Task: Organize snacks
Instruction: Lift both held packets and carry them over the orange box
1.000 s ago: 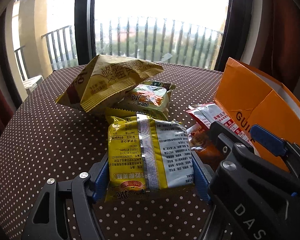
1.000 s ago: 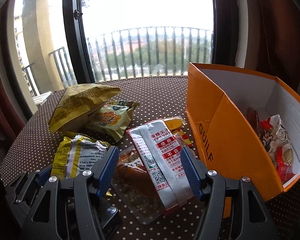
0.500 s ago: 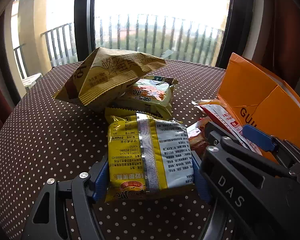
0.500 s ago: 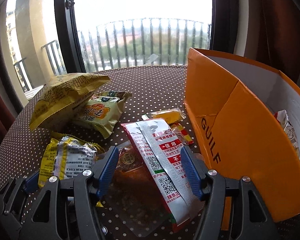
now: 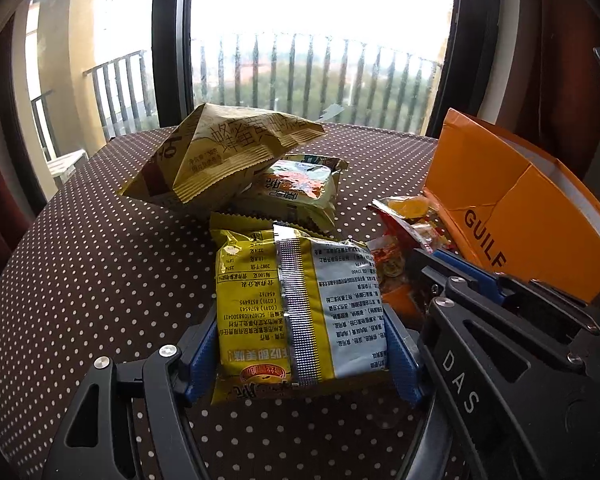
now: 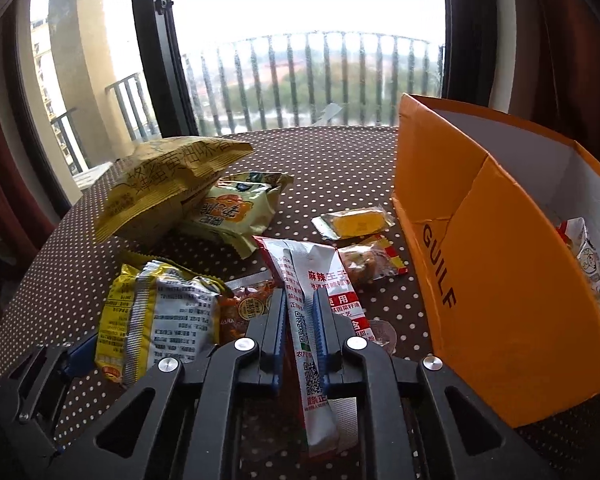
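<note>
My right gripper (image 6: 300, 316) is shut on a red and white snack packet (image 6: 312, 300), pinching its back seam above the table. My left gripper (image 5: 300, 344) stands open around a yellow and silver noodle packet (image 5: 300, 304) lying on the dotted tablecloth; its blue pads sit at the packet's two sides. The noodle packet also shows in the right wrist view (image 6: 160, 316). The orange box marked GUILF (image 6: 500, 272) stands at the right, with packets inside; it also shows in the left wrist view (image 5: 520, 208).
A large yellow chip bag (image 6: 168, 184) lies on a green-yellow packet (image 6: 240, 208) at the back left. A small yellow packet (image 6: 356, 220), a small red-yellow packet (image 6: 372, 264) and an orange clear-wrapped snack (image 6: 248, 312) lie beside the box. The right gripper body (image 5: 520, 380) fills the left wrist view's lower right.
My right gripper has closed from wide open onto the red and white packet's seam. The left gripper stays open around the noodle packet.
</note>
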The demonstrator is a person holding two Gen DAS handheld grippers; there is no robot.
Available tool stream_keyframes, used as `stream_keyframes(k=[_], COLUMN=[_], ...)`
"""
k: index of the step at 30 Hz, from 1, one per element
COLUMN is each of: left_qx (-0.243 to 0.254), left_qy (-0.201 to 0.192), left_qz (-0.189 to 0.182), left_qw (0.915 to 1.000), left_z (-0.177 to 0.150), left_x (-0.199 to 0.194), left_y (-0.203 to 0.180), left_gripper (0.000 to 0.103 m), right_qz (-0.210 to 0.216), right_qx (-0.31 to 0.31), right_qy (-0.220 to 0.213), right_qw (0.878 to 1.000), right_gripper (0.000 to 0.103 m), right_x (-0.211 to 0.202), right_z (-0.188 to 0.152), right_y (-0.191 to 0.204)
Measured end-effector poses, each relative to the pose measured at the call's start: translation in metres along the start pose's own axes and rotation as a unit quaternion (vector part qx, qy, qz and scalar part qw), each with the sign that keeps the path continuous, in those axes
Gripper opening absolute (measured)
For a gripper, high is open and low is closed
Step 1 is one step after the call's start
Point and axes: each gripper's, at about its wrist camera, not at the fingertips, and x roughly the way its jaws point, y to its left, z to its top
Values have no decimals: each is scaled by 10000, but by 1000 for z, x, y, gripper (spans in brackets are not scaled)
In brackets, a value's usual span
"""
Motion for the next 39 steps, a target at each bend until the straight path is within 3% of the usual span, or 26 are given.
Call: stream_keyframes(k=[17, 39], left_qx=[-4, 174], left_qy=[-329, -1066], left_qz=[62, -61], left_qw=[9994, 9941], left_z=[-2, 32], left_x=[-48, -118], left_y=[-11, -45], left_gripper=[73, 73], right_qz=[558, 596], right_qx=[53, 34], right_qy=[-149, -898], right_qw=[9983, 9942], right_gripper=[8, 7], right_x=[-45, -106], right_z=[-3, 29], right_y=[7, -13])
